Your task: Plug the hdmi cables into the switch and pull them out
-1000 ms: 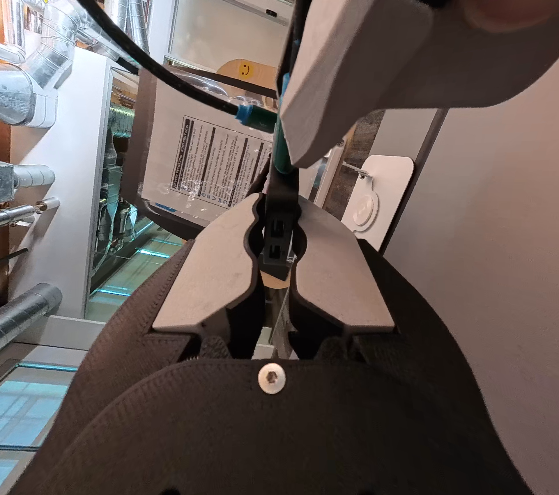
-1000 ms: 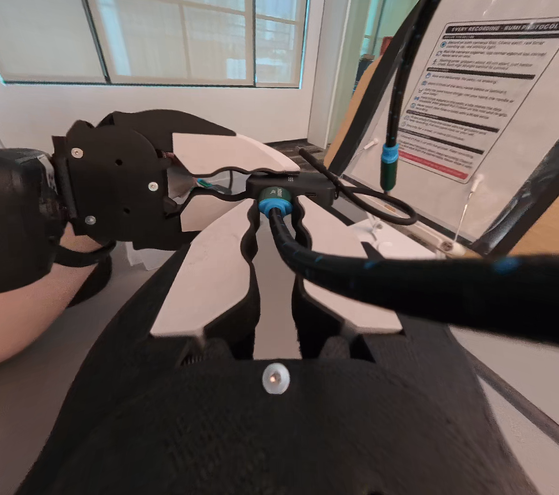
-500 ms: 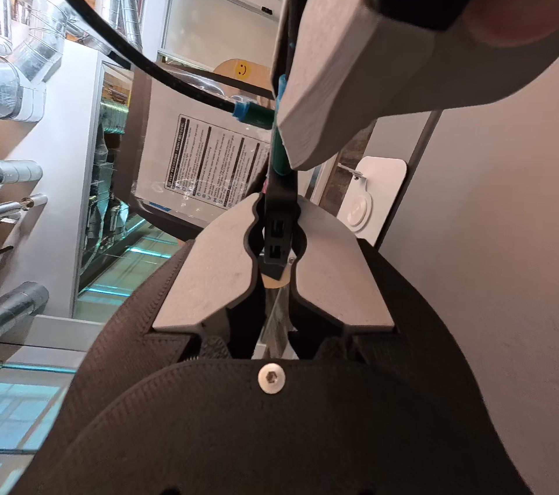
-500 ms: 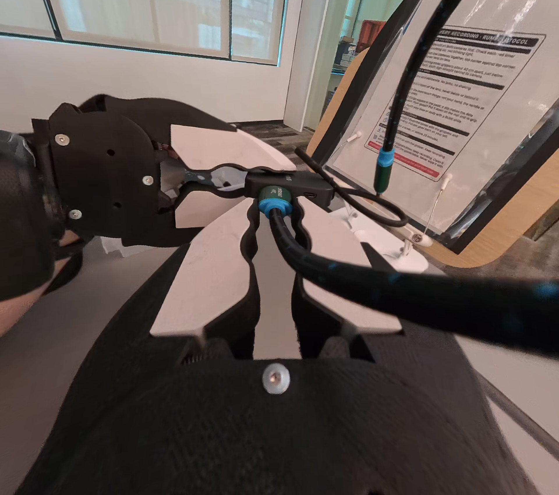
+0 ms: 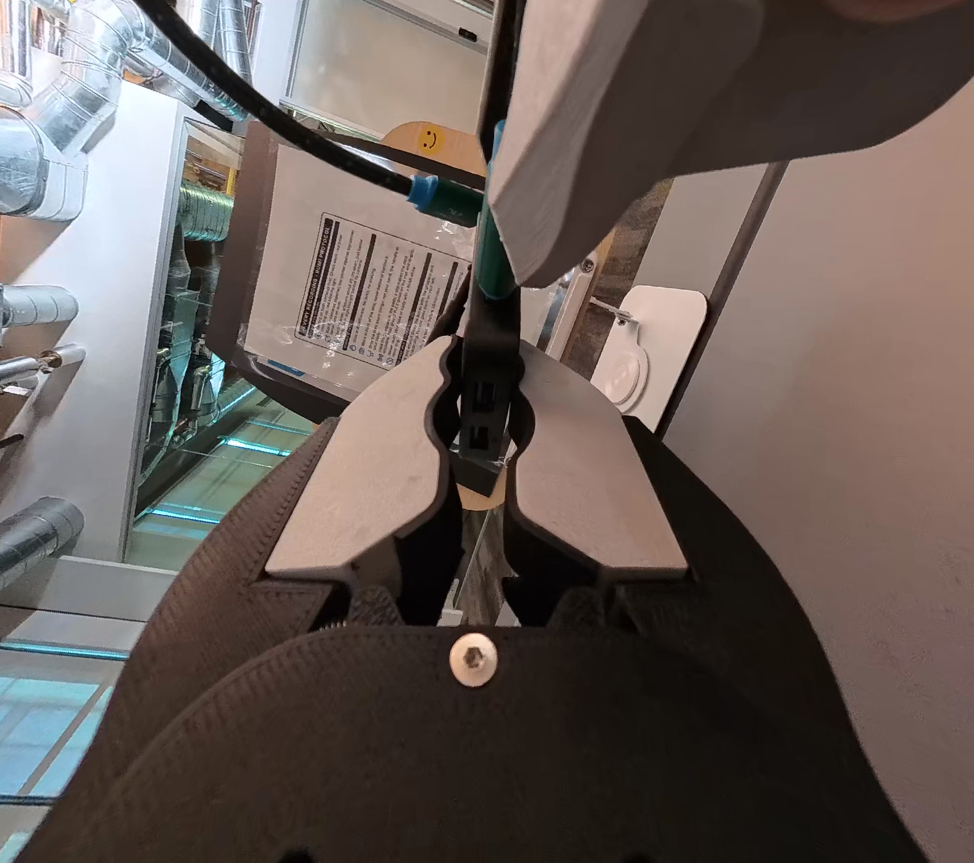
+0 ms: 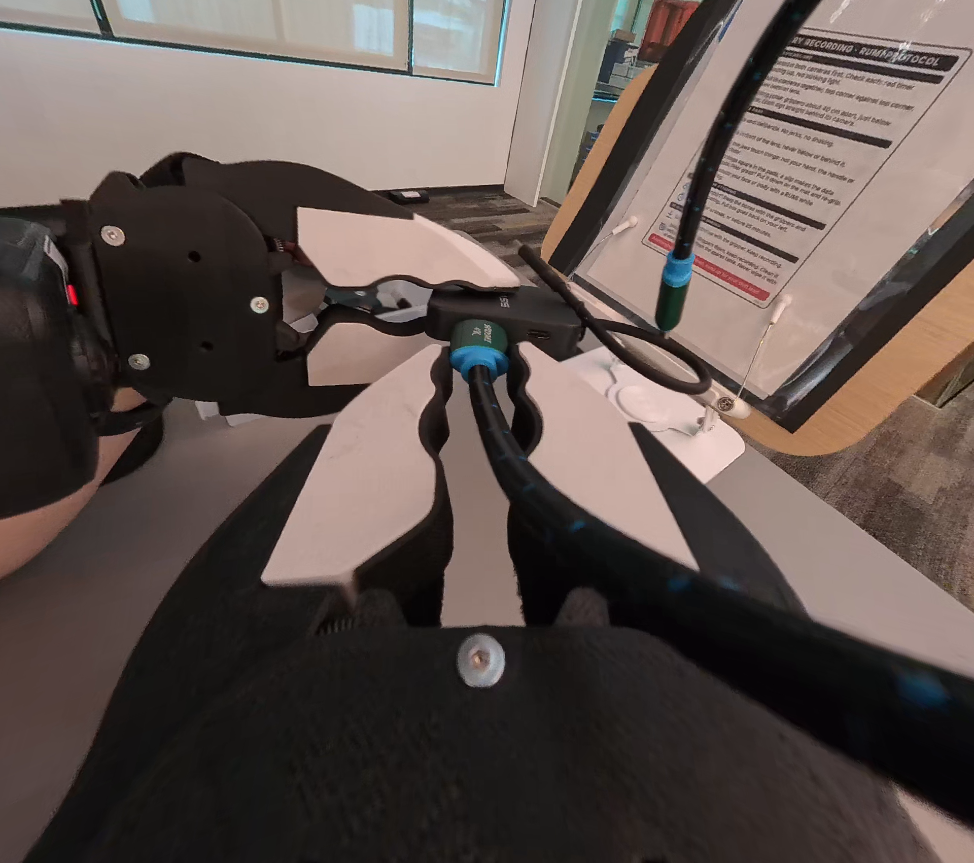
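My left gripper (image 5: 485, 363) is shut on a small black HDMI switch (image 5: 480, 421), held in the air. In the right wrist view the switch (image 6: 532, 313) lies level, with the left gripper (image 6: 453, 305) clamping its left end. My right gripper (image 6: 478, 358) is shut on a green HDMI plug (image 6: 477, 334) with a blue collar, which sits in the switch's near side. In the left wrist view a right finger (image 5: 606, 126) covers part of that plug (image 5: 490, 258). A second green plug (image 6: 670, 300) hangs free on its black cable to the right, also seen in the left wrist view (image 5: 448, 208).
The switch's thin black lead (image 6: 680, 366) loops down to the right. A framed printed sign (image 6: 790, 142) on a white stand base (image 6: 690, 447) stands close behind. A grey table (image 6: 79, 627) lies below. A person's hand (image 6: 31, 537) holds the left gripper.
Both grippers and the switch have shifted slightly together, so the background has moved. Both grips are unchanged and the plug stays against the switch.
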Motion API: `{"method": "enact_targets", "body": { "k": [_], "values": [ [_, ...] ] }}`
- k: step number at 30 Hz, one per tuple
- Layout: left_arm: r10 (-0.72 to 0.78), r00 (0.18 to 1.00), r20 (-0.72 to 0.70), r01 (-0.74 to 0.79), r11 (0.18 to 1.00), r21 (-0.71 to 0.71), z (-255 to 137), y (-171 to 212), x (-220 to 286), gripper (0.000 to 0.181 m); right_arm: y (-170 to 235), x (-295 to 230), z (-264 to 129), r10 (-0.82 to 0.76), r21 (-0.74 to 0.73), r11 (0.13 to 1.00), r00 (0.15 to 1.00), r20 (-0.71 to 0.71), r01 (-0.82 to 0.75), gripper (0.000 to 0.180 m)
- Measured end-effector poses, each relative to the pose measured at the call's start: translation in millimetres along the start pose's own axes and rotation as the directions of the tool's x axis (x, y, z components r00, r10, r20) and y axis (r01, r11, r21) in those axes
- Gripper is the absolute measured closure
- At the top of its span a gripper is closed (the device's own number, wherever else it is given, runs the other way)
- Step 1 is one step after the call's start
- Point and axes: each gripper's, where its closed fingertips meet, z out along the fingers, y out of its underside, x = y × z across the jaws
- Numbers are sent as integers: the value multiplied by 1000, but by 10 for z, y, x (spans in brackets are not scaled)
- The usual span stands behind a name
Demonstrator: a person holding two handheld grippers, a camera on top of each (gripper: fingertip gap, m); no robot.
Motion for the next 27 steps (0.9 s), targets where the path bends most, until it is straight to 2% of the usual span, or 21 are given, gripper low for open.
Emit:
{"method": "enact_targets", "body": {
  "k": [1,6,10,11,13,15,17,20,23,27],
  "values": [
    [-4,1000,0,4,1000,-1,3,-2,0,167,-2,4,-2,-20,-7,1000,1000,-15,20,158],
    [-18,1000,0,18,999,-26,4,9,0,166,-14,3,1,-134,-41,991,986,-98,130,159],
    [-19,1000,23,19,1000,-20,-24,-15,-53,167,-64,-15,-30,-48,-3,999,998,-43,47,158],
    [-14,999,45,18,996,-86,-6,98,-95,168,-103,-18,-65,-30,20,999,999,-28,30,159],
    [0,995,95,28,956,-292,23,626,-251,167,-281,31,-253,23,85,996,1000,-7,-22,159],
    [-74,988,134,107,961,-256,-88,844,-455,167,-443,159,-490,32,136,990,999,-28,-28,160],
    [-191,967,169,216,967,-138,-254,774,-665,167,-403,263,-624,22,67,998,999,-36,-20,159],
    [-290,949,123,296,955,-26,-376,571,-724,168,-228,386,-707,42,-47,998,999,-33,-43,159],
    [-213,968,134,222,974,-49,-383,500,-696,168,36,437,-852,32,-225,974,999,-15,-35,159],
    [-182,979,96,186,982,-37,-359,376,-605,168,405,537,-1329,-3,-450,893,999,-41,-16,159]
  ]
}}
